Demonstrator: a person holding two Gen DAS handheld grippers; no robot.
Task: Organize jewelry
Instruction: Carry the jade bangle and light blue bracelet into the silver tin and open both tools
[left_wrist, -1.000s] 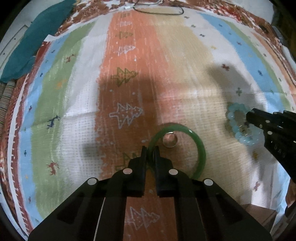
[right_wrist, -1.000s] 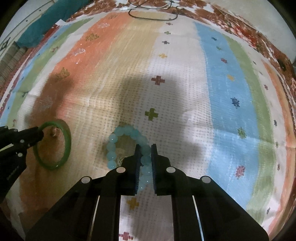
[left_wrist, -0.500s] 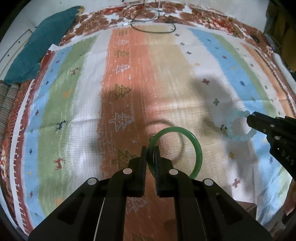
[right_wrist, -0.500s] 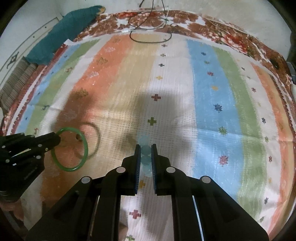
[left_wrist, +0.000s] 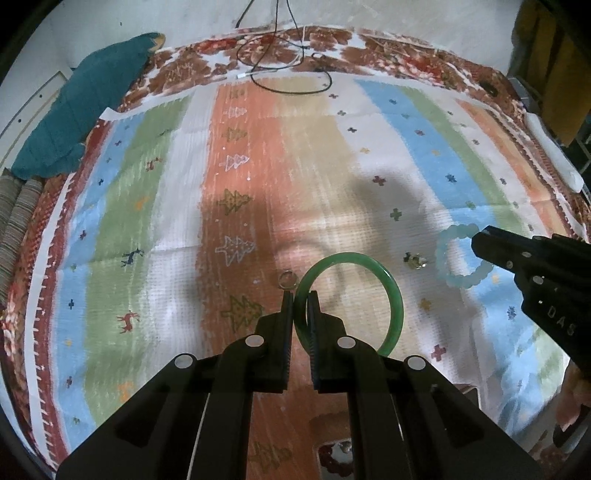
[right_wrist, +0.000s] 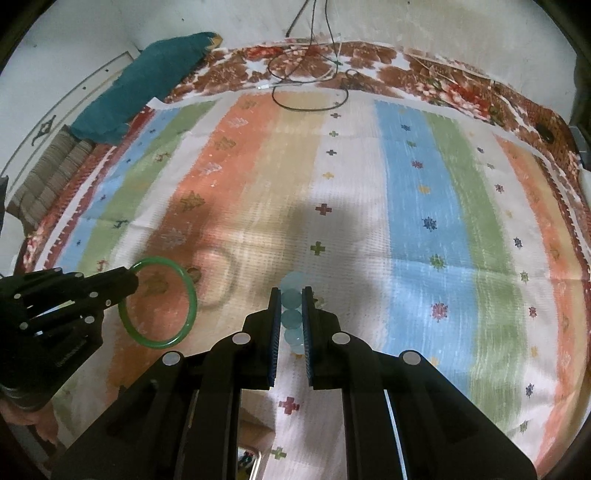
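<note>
A: Progress? 
B: Left gripper clamps the green bangle, right gripper pinches the blue bead bracelet, both lifted above the striped cloth.
A: Remaining? 
B: A ring and a small trinket lie loose.

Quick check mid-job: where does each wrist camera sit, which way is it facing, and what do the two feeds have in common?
Left wrist: on the left gripper, looking forward and down at the striped patterned cloth; its black fingers clamp the green glossy bangle, with the right gripper entering at the right edge.
Right wrist: on the right gripper, facing the same cloth; its fingers pinch the pale blue beaded bracelet, with the left gripper at the left edge.
Shared: cloth, bangle, bracelet, teal folded towel, black cable loop.
</note>
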